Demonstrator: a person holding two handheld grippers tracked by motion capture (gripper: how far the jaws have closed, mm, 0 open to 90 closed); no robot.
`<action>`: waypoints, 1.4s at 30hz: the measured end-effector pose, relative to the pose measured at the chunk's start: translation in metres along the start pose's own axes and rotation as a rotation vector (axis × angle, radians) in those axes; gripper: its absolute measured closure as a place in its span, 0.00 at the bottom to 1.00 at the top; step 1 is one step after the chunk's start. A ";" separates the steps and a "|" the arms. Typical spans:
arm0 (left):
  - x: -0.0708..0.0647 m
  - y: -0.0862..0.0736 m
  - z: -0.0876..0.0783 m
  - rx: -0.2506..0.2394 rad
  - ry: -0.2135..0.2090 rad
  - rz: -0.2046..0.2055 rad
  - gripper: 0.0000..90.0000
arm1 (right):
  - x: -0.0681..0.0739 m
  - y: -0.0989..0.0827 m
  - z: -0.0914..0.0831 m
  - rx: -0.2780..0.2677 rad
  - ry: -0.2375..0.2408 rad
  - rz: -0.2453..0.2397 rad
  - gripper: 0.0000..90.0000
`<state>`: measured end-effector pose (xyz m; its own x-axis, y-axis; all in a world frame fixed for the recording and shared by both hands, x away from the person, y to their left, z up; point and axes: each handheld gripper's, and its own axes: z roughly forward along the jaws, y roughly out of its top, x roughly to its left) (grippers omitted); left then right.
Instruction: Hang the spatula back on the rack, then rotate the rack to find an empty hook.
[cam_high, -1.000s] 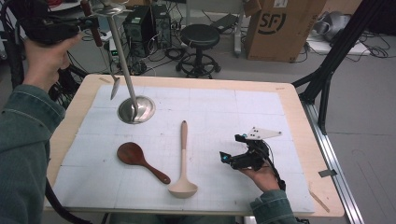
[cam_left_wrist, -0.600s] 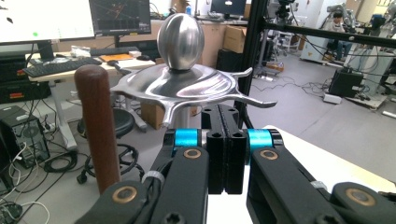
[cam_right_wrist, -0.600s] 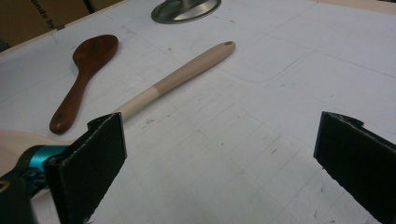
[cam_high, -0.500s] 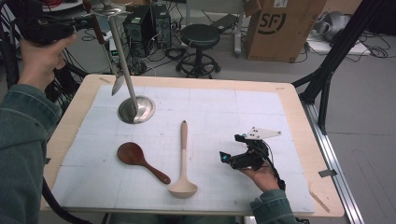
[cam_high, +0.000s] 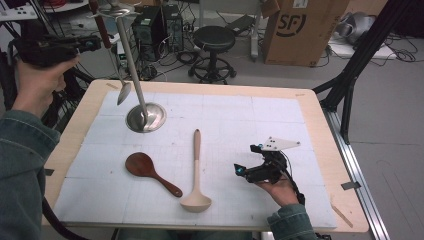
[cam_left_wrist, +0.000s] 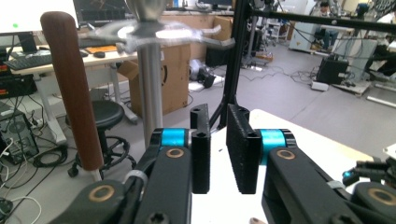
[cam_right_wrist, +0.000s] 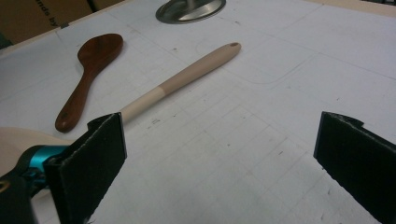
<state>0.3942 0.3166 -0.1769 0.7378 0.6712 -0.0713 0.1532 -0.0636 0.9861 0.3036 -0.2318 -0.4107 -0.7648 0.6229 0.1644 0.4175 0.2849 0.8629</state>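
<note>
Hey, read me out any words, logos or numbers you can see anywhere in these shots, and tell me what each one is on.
"SF", inside an oval logo: on the side of the cardboard box on the floor beyond the table, in the high view.
Dark print on the cardboard box at the top left of the right gripper view: cut off and too blurred to read.
Monitor screen in the left gripper view: nothing legible.
</note>
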 end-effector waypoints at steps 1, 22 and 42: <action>-0.001 -0.003 -0.001 -0.002 -0.004 0.002 0.85 | 0.000 0.000 0.000 -0.001 0.001 -0.001 0.01; -0.035 -0.072 -0.004 0.116 -0.008 0.002 0.54 | 0.007 -0.001 0.001 0.022 0.014 -0.020 0.01; -0.060 -0.132 0.006 0.171 -0.017 -0.021 0.33 | 0.012 0.000 0.000 0.028 -0.010 -0.032 0.02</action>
<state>0.3339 0.2802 -0.3033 0.7441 0.6612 -0.0953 0.2772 -0.1759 0.9446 0.2945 -0.2247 -0.4092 -0.7729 0.6206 0.1321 0.4069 0.3250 0.8537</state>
